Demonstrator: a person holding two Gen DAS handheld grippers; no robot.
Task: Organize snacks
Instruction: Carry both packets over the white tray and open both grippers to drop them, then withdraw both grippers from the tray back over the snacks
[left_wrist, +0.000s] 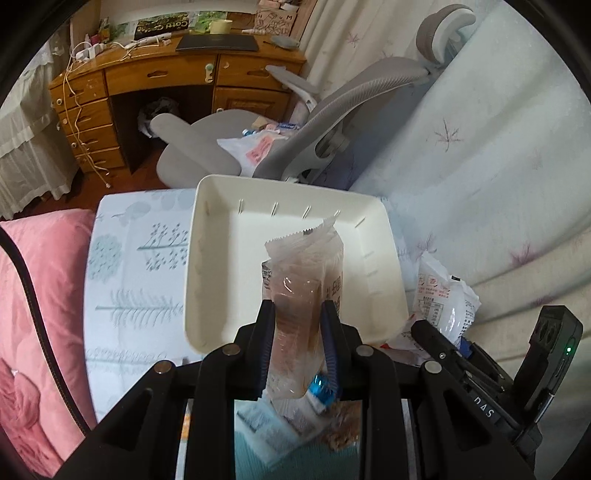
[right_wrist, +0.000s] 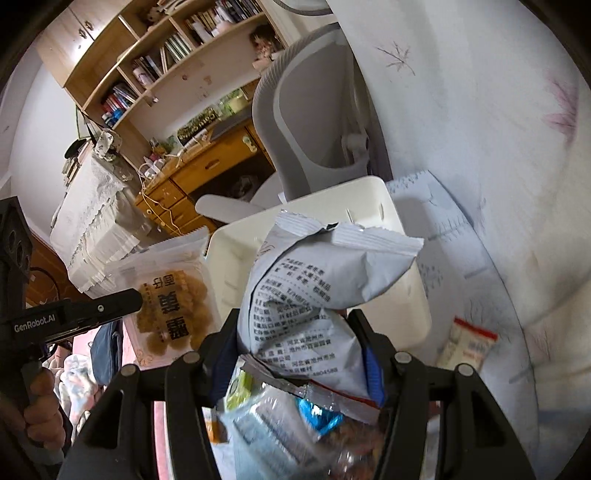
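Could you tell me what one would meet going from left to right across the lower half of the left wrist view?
Pink quilt → patterned sheet → white bin → clear snack packet held in the left tool → white printed packet → right tool.

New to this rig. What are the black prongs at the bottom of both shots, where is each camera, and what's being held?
No robot: a person carries a hand-held gripper in each hand, each with a fisheye camera looking along its two fingers, the black prongs you see.

The left wrist view shows the left hand-held gripper shut on a clear snack packet, above a white bin that sits on a printed bedsheet.

The right wrist view shows the right hand-held gripper clamped on a grey snack bag over the same bin. The left one with its packet shows at the left edge. More packets lie beside the bin, such as a red-topped one.
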